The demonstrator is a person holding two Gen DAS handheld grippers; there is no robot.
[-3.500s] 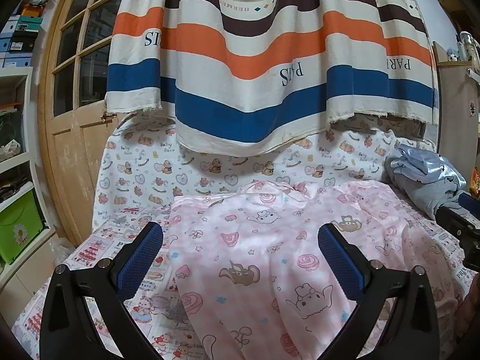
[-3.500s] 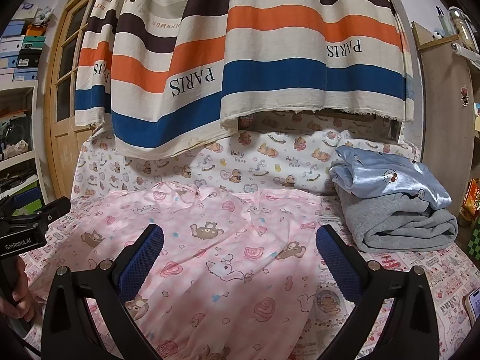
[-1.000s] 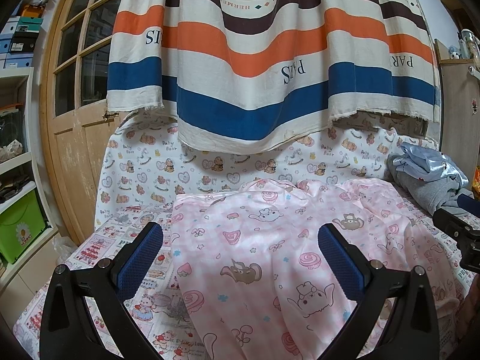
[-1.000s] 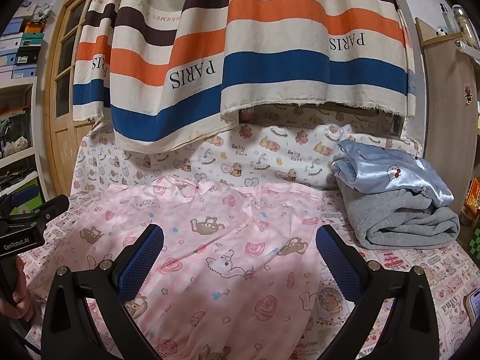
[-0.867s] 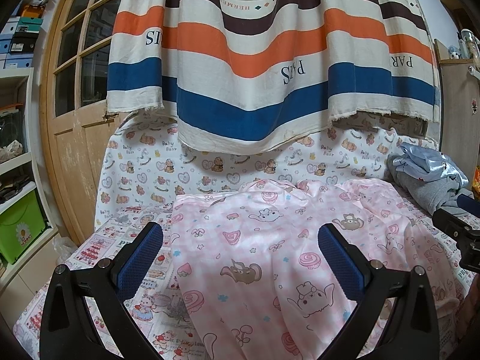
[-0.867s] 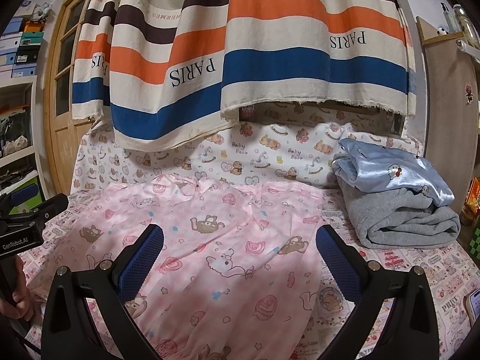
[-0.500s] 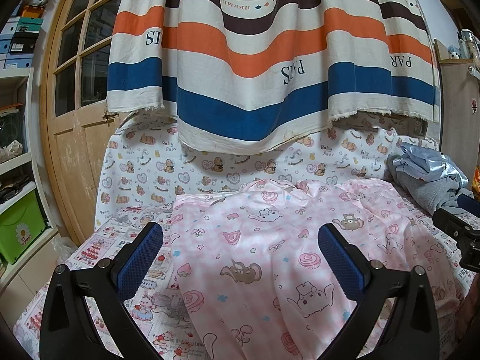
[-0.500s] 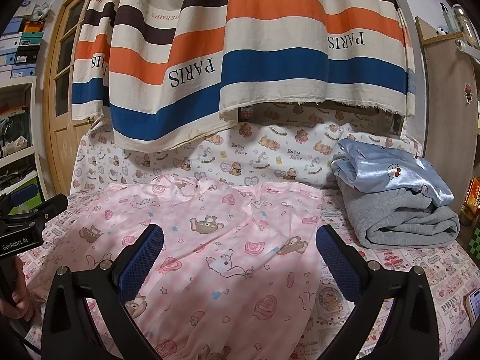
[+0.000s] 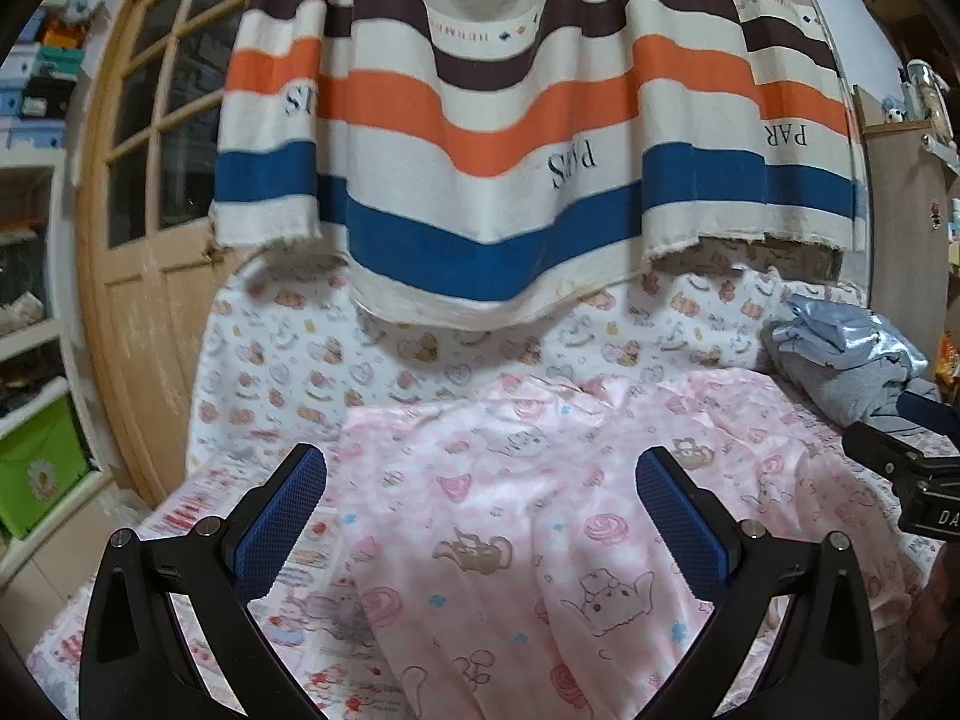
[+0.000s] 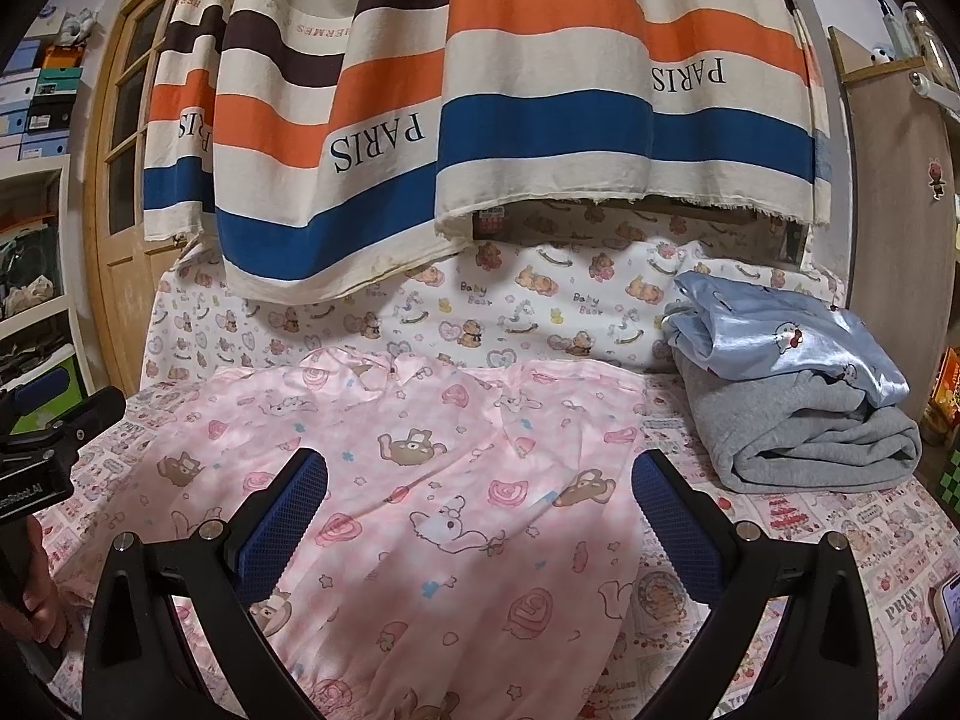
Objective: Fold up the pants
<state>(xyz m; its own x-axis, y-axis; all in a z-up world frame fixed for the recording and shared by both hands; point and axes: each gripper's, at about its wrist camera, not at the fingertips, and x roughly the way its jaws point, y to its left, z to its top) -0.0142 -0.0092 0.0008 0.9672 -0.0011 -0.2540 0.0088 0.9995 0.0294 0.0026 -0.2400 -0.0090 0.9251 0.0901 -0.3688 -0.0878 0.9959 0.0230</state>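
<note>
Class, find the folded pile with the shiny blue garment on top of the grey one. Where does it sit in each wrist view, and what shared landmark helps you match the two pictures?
Left wrist view: folded pile at far right edge, beyond the pink pants.
Right wrist view: folded pile, right of centre, beside the pants.
Shared landmark: striped PARIS cloth hanging above.

Pants point(image 10: 456, 480) look like smooth, faintly glossy pink cloth.

Striped curtain point(image 10: 480, 90), wooden door point(image 9: 144, 276)
</note>
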